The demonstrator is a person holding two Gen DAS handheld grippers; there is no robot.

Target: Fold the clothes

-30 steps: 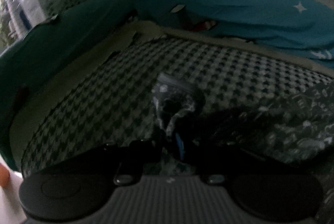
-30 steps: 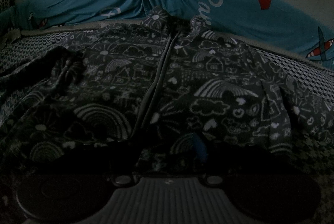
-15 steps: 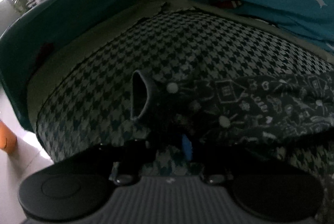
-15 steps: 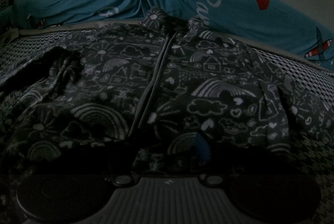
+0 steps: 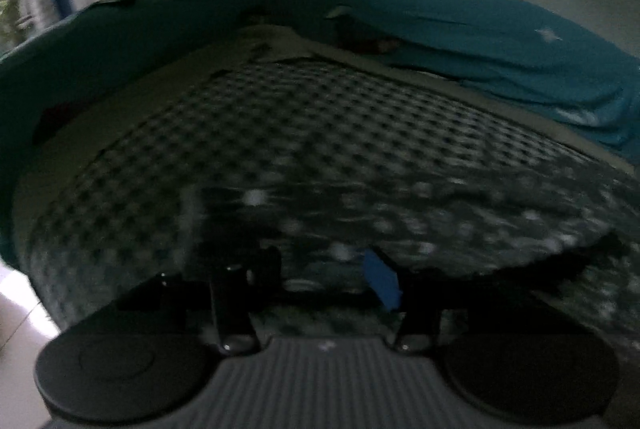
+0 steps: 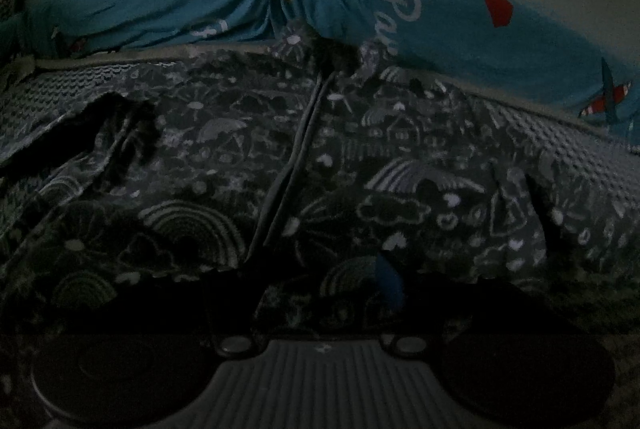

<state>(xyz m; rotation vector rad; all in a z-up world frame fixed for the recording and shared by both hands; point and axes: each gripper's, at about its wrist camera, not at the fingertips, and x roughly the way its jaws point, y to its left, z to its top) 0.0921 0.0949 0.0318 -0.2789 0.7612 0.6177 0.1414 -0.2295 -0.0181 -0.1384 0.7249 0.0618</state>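
Left wrist view: left gripper (image 5: 320, 269) jaws opening, sleeve cloth between them, unpinched. Patterned jacket (image 6: 312, 157) lies flat on houndstooth bedcover (image 5: 280, 117), collar at twelve o'clock. Right gripper (image 6: 320, 293) jaws apart over the hem.

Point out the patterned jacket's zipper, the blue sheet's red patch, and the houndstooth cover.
zipper (image 6: 298, 145), right wrist view, mid-length.
red patch (image 6: 498, 11), right wrist view, centre.
houndstooth cover (image 5: 320, 117), left wrist view, bare middle.

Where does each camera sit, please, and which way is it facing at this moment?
Left wrist: on the left claw, angled down at the sleeve on the houndstooth cover; its jaws are opening.
Right wrist: on the right claw, angled down at the jacket front and zip.
Shared: jacket, cover, blue bedding.
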